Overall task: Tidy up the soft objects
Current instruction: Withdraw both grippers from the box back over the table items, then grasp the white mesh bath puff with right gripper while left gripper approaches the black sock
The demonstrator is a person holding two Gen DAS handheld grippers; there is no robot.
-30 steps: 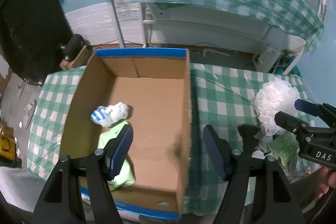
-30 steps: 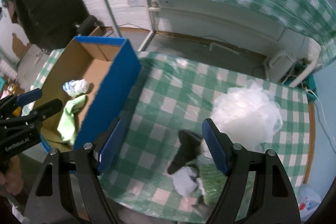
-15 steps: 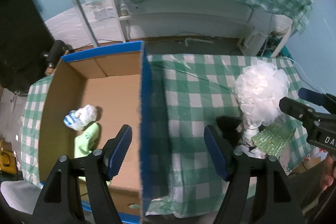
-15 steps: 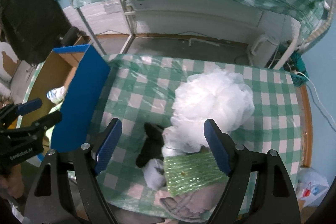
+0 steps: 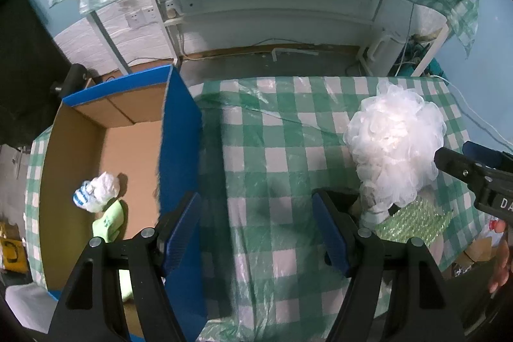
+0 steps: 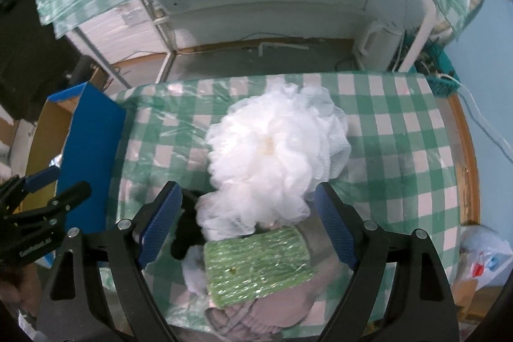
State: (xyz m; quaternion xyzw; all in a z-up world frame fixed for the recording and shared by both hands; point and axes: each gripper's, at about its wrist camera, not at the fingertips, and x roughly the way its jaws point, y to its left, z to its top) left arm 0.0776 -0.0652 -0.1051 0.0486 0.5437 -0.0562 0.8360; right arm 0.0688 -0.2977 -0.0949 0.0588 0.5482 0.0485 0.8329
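1. A green-and-white checked tablecloth (image 6: 400, 149) under clear plastic covers the table, with a pile of soft items heaped at its near edge.
2. The right gripper (image 6: 248, 225) hangs over that pile, its blue-padded jaws wide and opening further; the pads touch nothing, though the lower part of the white mesh bath pouf (image 6: 275, 156) shows between them.
3. In the right wrist view, a green bubble-wrap pad (image 6: 256, 265) lies at 6 o'clock of the pouf, touching it, on top of a pinkish-grey knit cloth (image 6: 272, 313).
4. A black soft item (image 6: 184, 233) and a small pale blue-white piece (image 6: 194, 271) sit at 9 o'clock of the green pad, just beside it.
5. The left gripper (image 5: 256, 228) hovers over bare tablecloth between box and pile, its jaws also wide apart and gripping nothing.
6. A blue-sided cardboard box (image 5: 179, 130) stands open at 9 o'clock in the left wrist view, well apart from the pile.
7. Inside the box lie a white wad with blue stripes (image 5: 96, 193) and, touching it at 6 o'clock, a light green cloth (image 5: 109, 221).
8. A person's fingers (image 5: 500, 265) show at the left view's right edge, below the right gripper's black body.
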